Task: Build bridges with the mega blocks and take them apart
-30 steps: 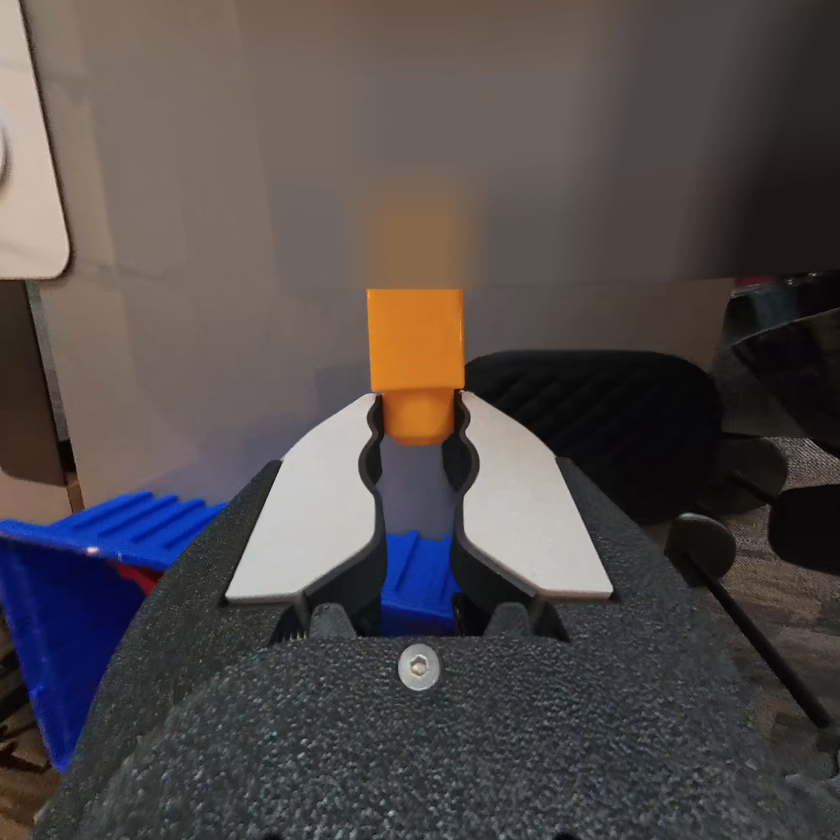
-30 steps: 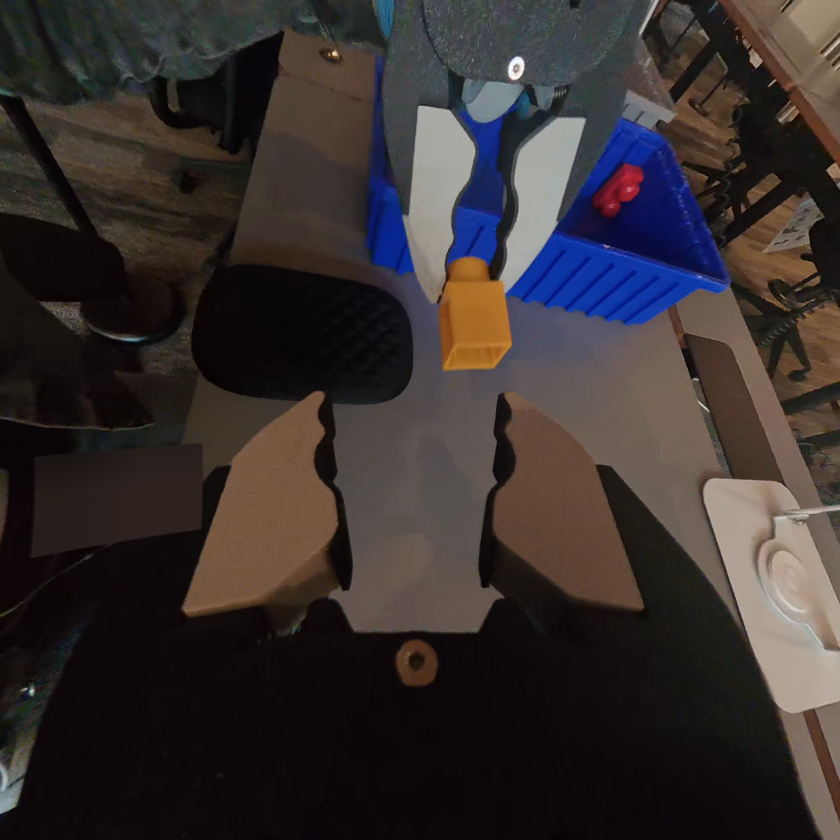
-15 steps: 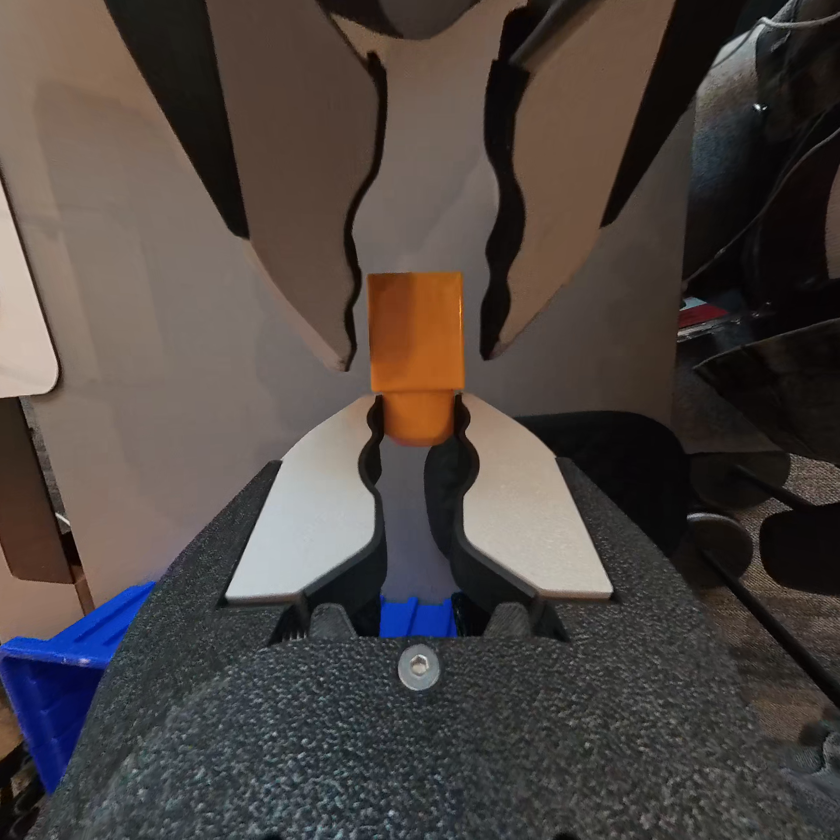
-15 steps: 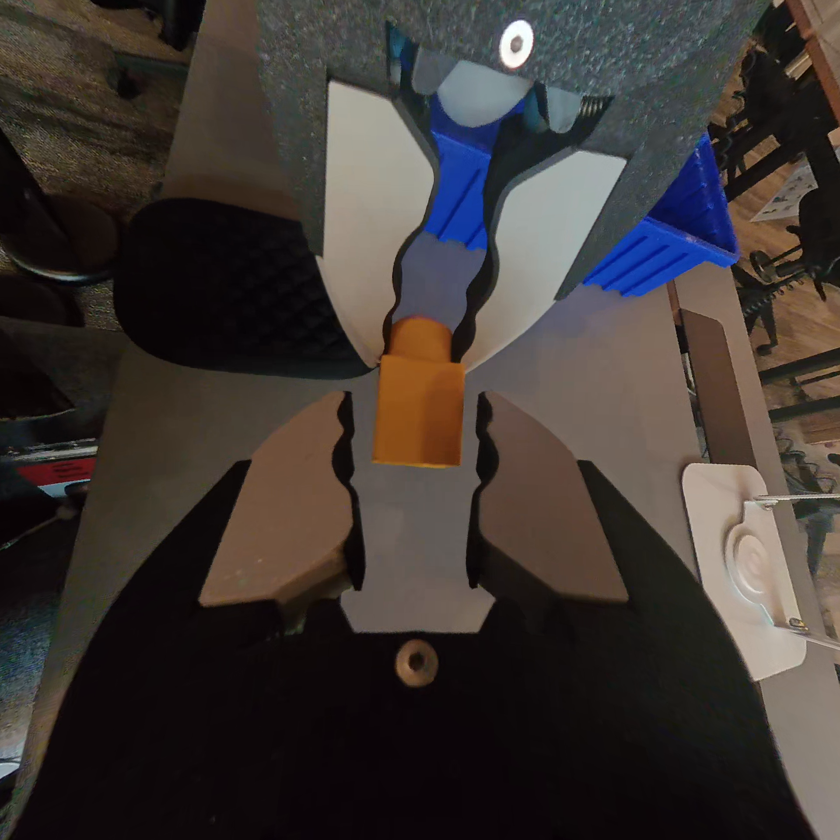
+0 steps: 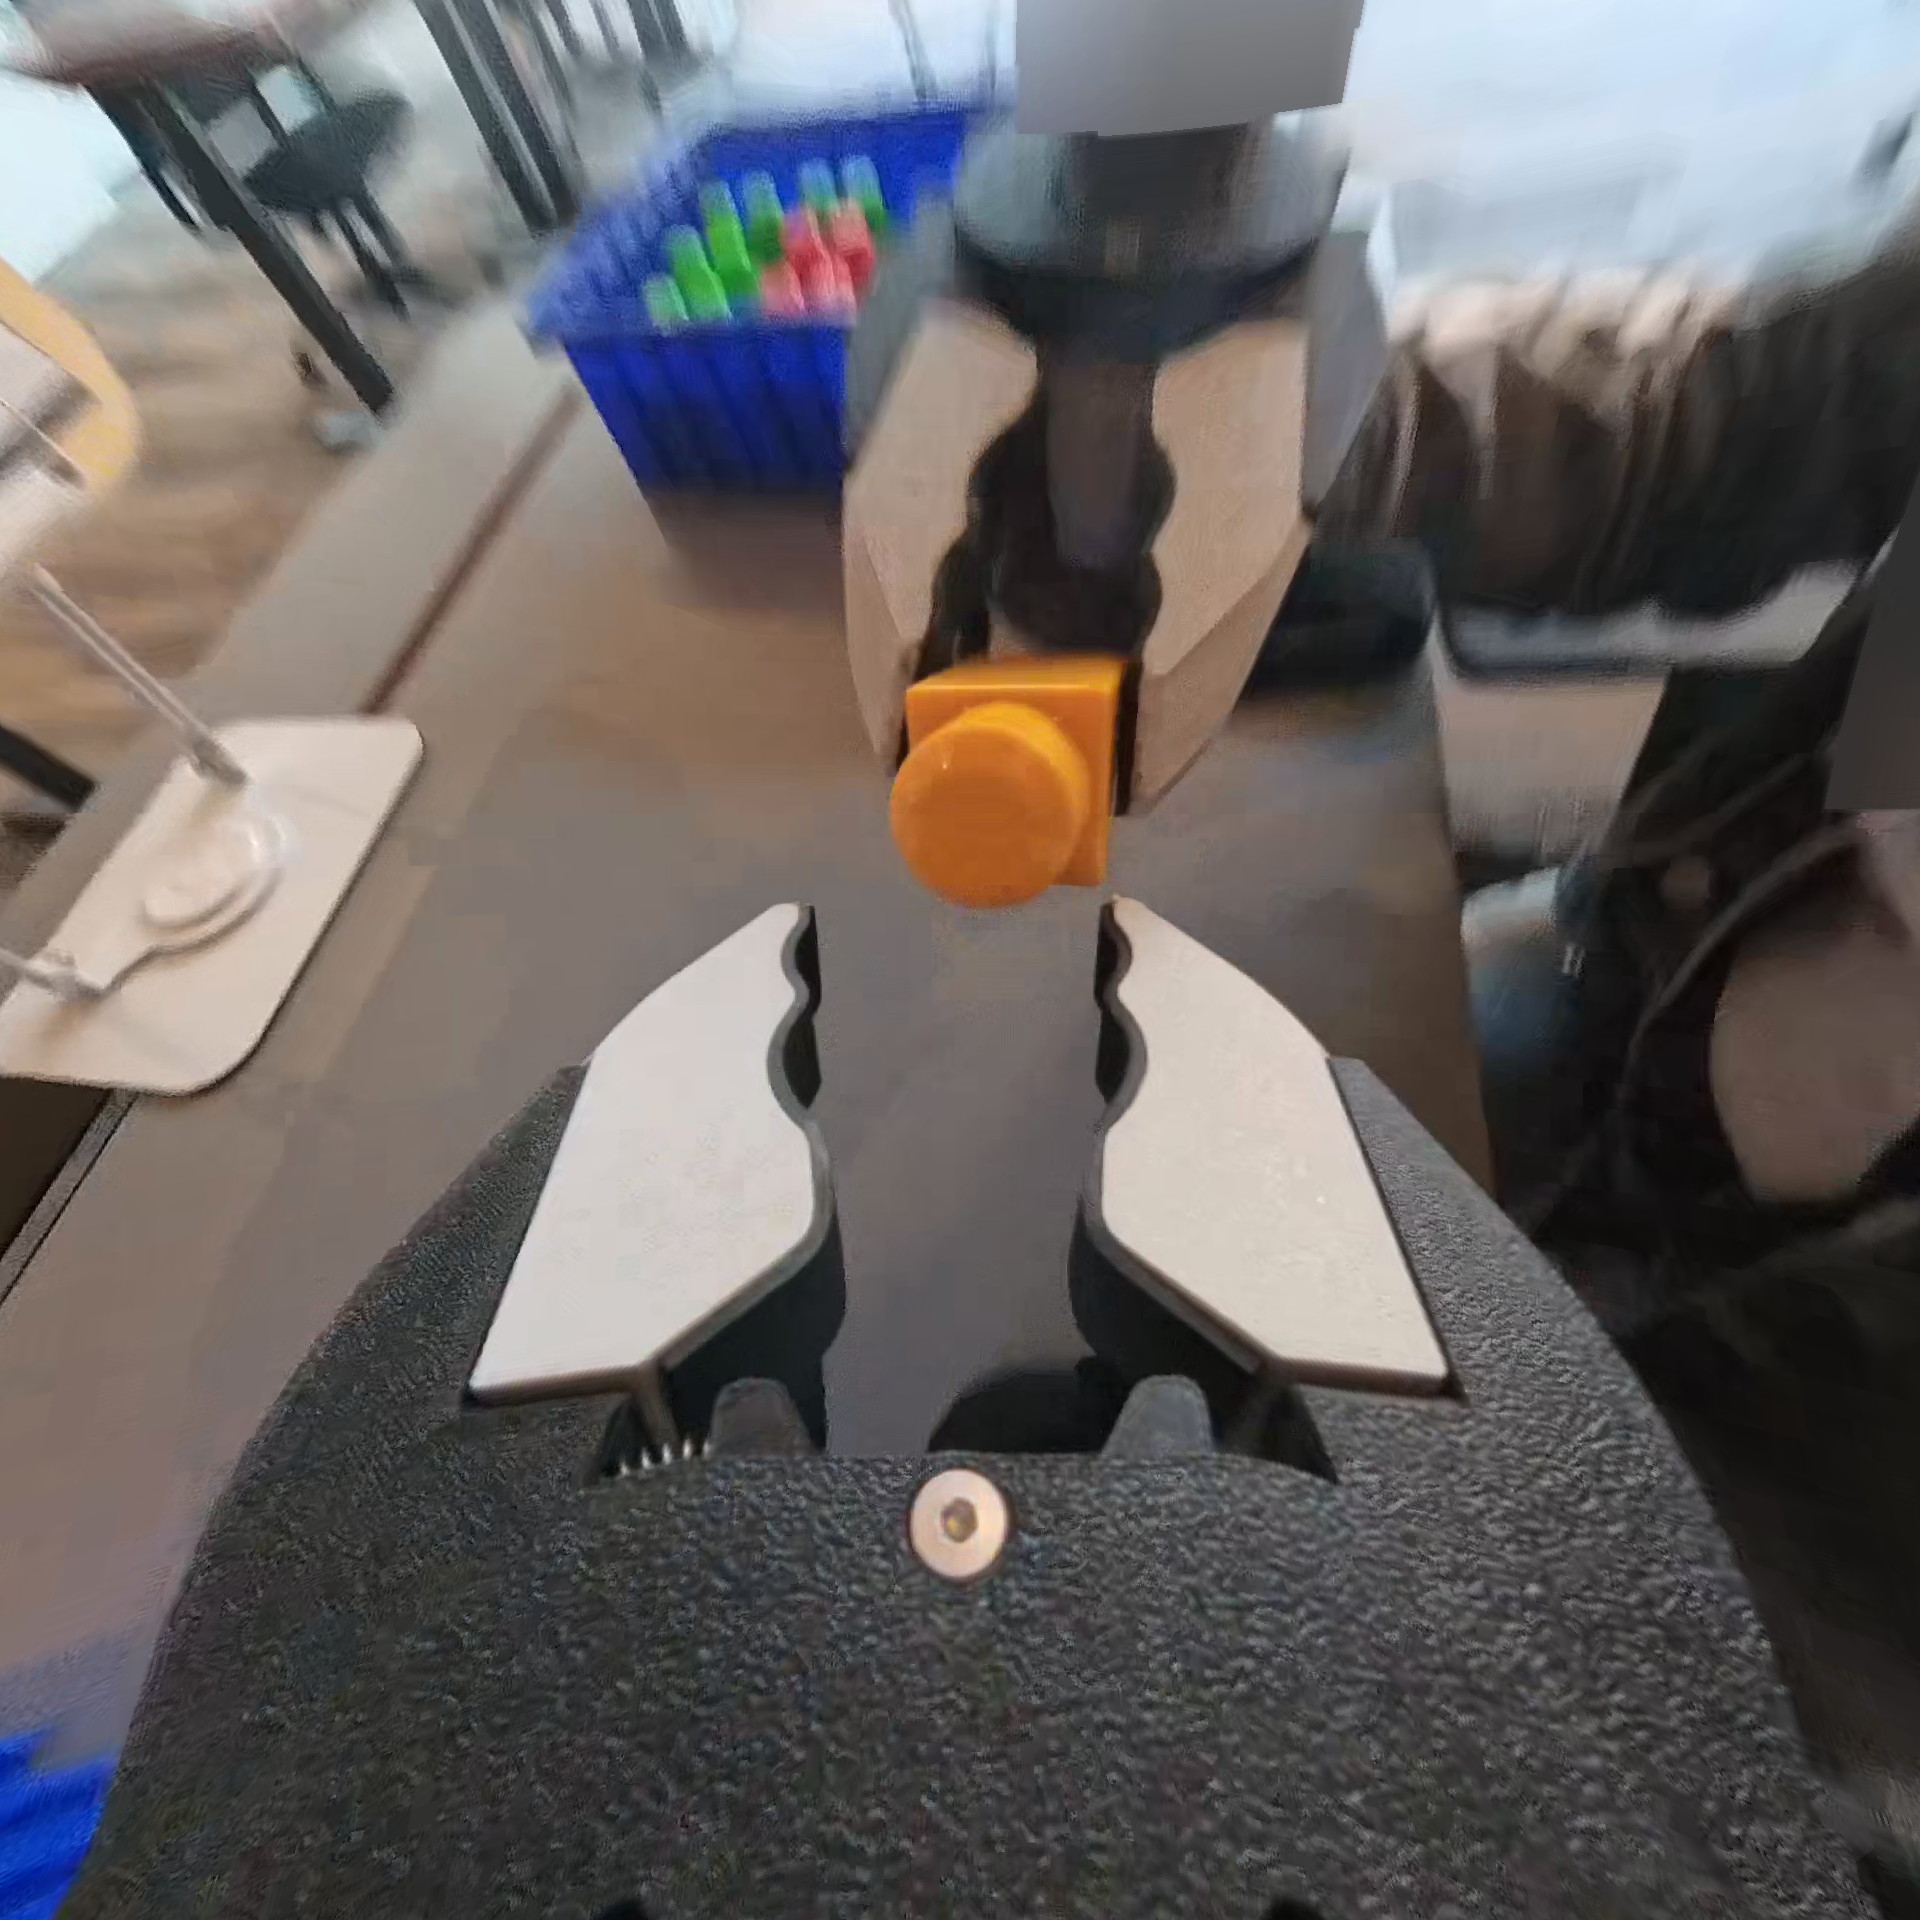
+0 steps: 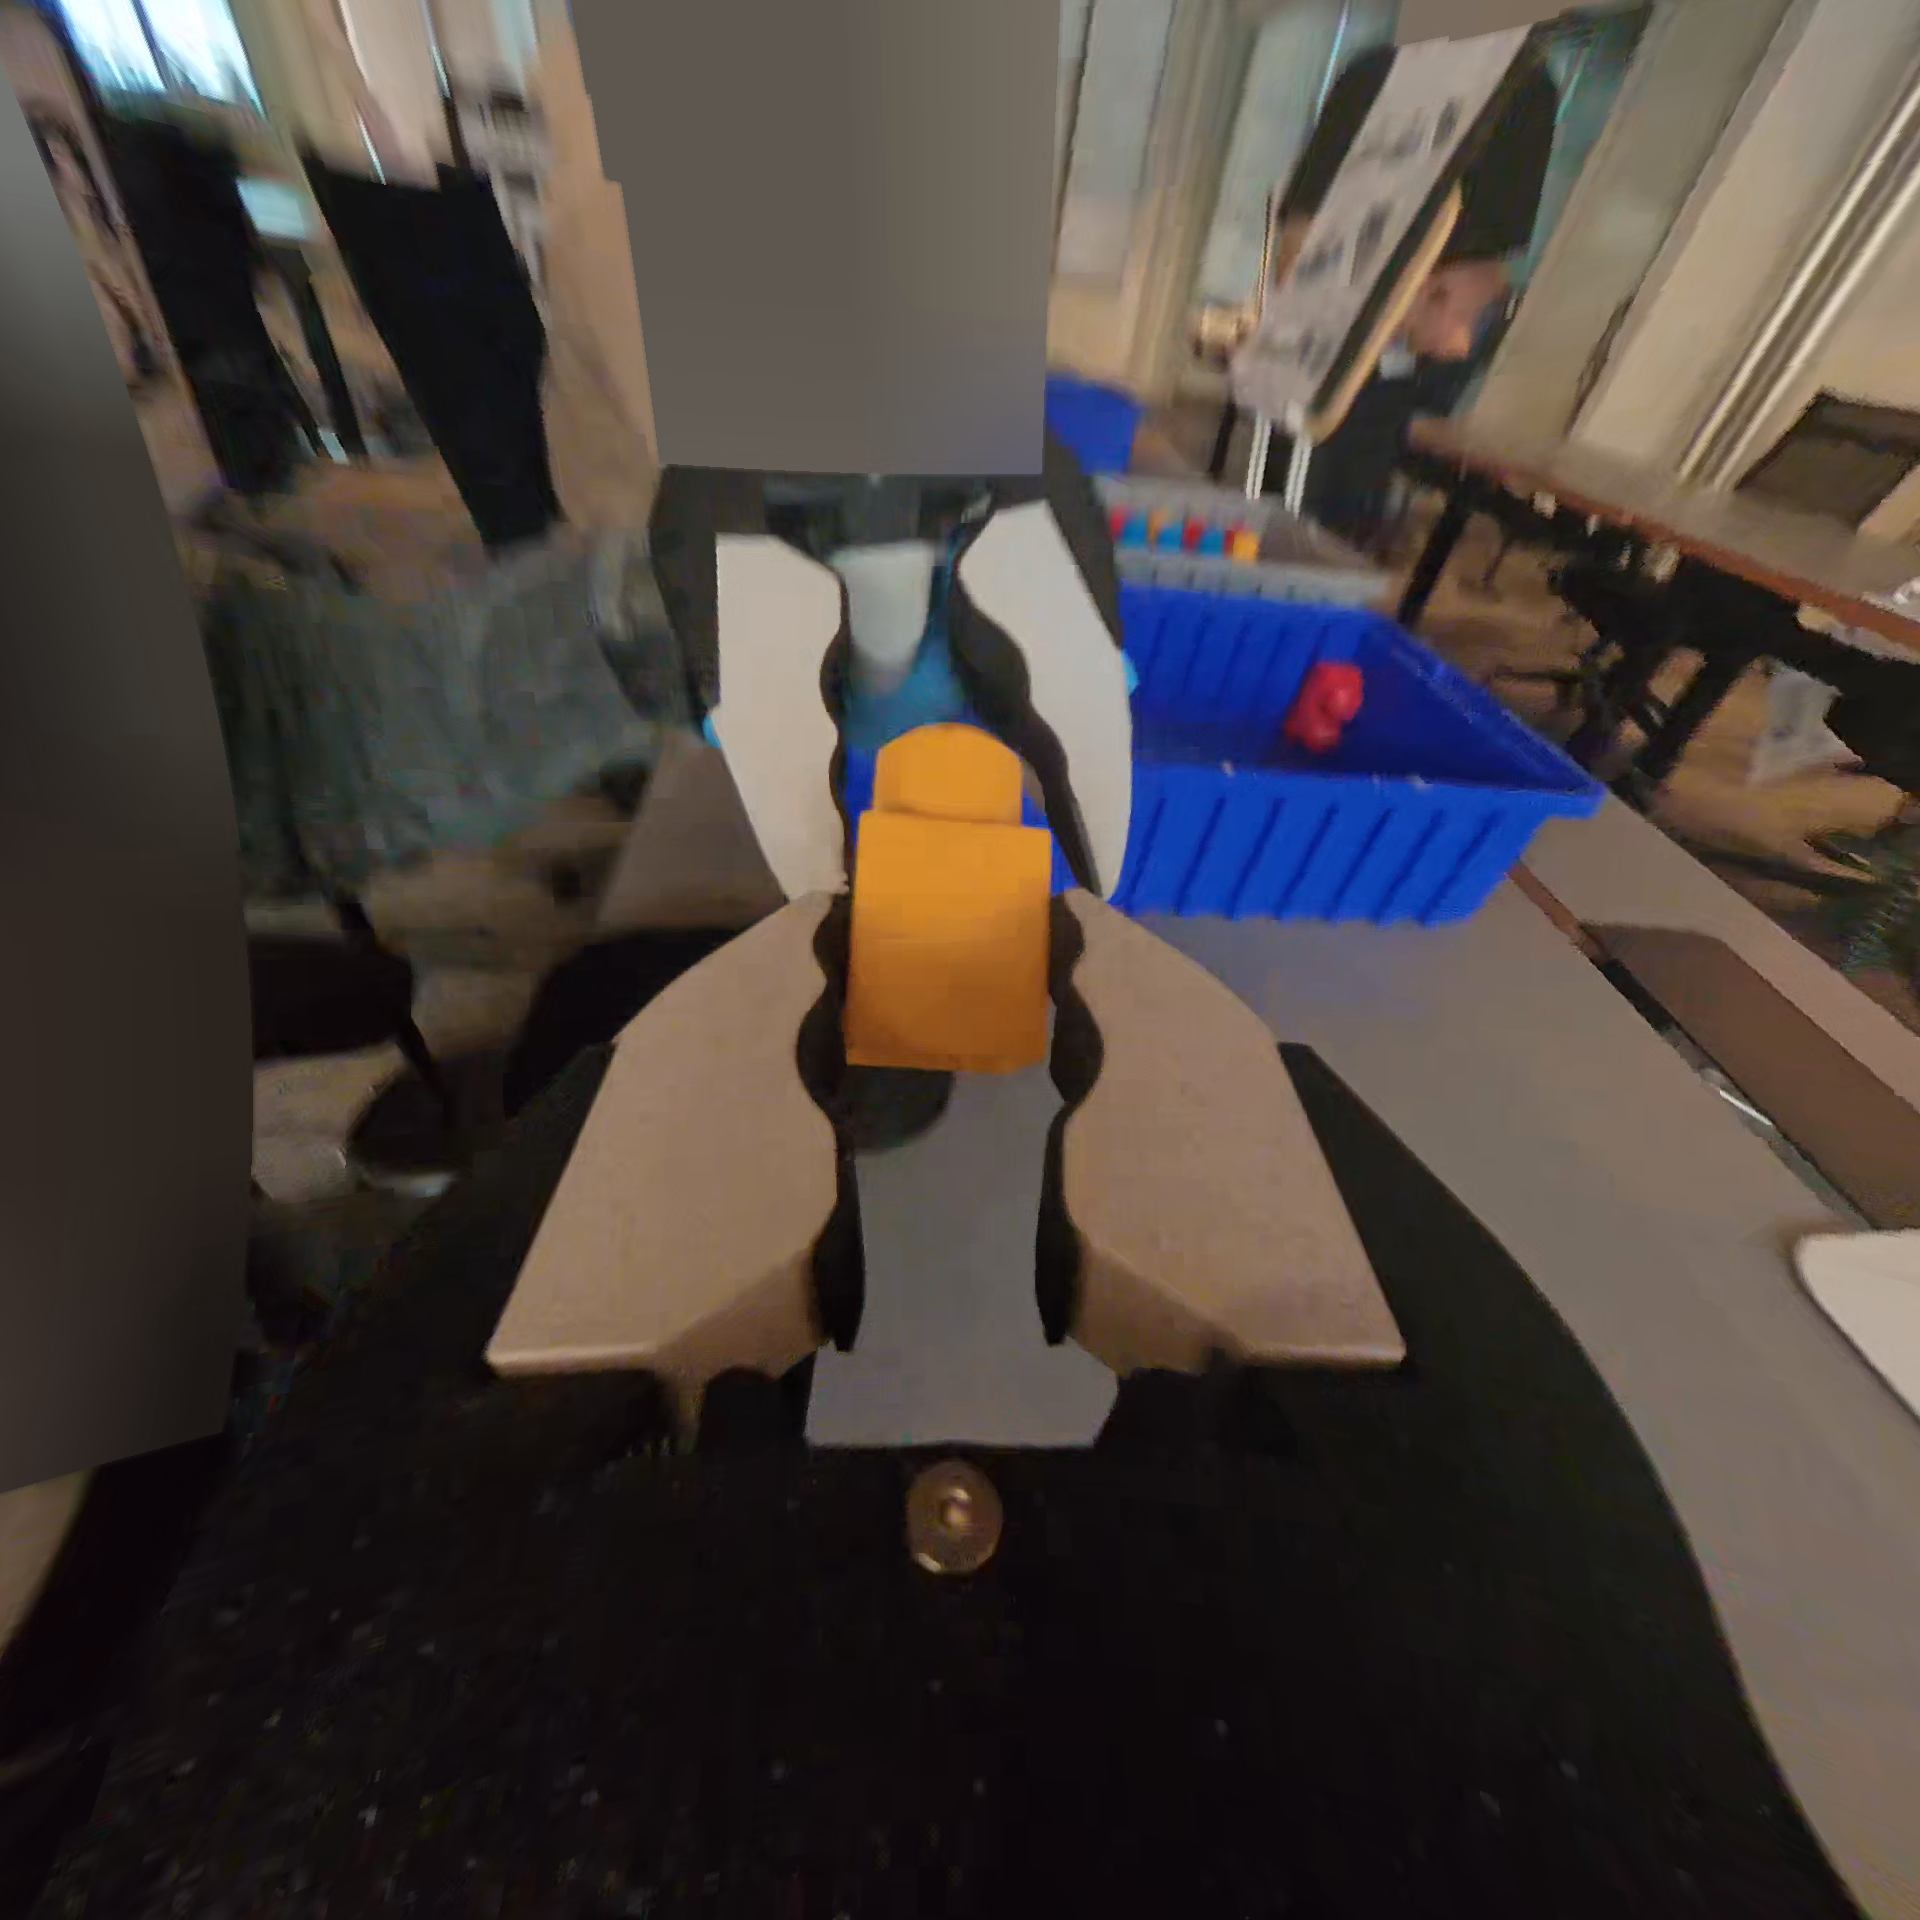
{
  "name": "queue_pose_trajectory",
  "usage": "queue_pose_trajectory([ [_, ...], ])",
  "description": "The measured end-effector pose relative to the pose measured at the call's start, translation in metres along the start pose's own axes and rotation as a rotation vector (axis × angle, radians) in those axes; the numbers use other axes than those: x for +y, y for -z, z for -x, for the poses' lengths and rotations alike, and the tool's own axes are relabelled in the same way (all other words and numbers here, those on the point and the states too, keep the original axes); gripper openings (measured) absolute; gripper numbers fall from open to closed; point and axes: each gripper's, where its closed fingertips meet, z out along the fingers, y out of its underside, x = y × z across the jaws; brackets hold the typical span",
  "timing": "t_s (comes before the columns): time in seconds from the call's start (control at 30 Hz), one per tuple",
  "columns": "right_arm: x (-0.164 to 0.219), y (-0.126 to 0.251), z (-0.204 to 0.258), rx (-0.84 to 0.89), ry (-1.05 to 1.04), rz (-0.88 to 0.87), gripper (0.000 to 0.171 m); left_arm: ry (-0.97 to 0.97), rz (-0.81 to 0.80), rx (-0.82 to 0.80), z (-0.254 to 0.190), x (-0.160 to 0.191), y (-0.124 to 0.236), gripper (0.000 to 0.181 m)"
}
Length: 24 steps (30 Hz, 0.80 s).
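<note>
Above the grey worktop point(image 5: 582, 935), the light, rigid orange block point(image 6: 945, 935) is clamped flat-sided by the right gripper point(image 6: 945, 914), left gripper point(image 5: 956, 920) spread apart.

Two grippers face each other over a table, a block between them.

In the right wrist view the block point(image 6: 945, 935) sits between the fingertips of the right gripper point(image 6: 948, 920), stud pointing away toward the left gripper point(image 6: 935, 727), whose fingers stand spread just behind it. A bin point(image 6: 1351, 831) rests on the table point(image 6: 1455, 1091) behind and to the right, with a small piece point(image 6: 1322, 707) inside. In the left wrist view the left gripper point(image 5: 956, 920) lies just before the block point(image 5: 1003, 774), not touching; another bin point(image 5: 727, 405) stands behind to the left, and a flat plate point(image 5: 208, 904) lies left on the table point(image 5: 582, 831).
</note>
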Motion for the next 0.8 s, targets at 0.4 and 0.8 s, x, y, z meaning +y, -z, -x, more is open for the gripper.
queue_pose_trajectory([
  [0.4, -0.032, 0.015, 0.006, -0.108, -0.114, -0.347, 0.036, 0.228, -0.510, 0.081, -0.017, -0.047, 0.005, 0.060],
  [0.8, -0.041, 0.017, 0.011, -0.145, -0.128, -0.435, 0.036, 0.280, -0.624, 0.141, -0.023, -0.060, 0.008, 0.043],
])
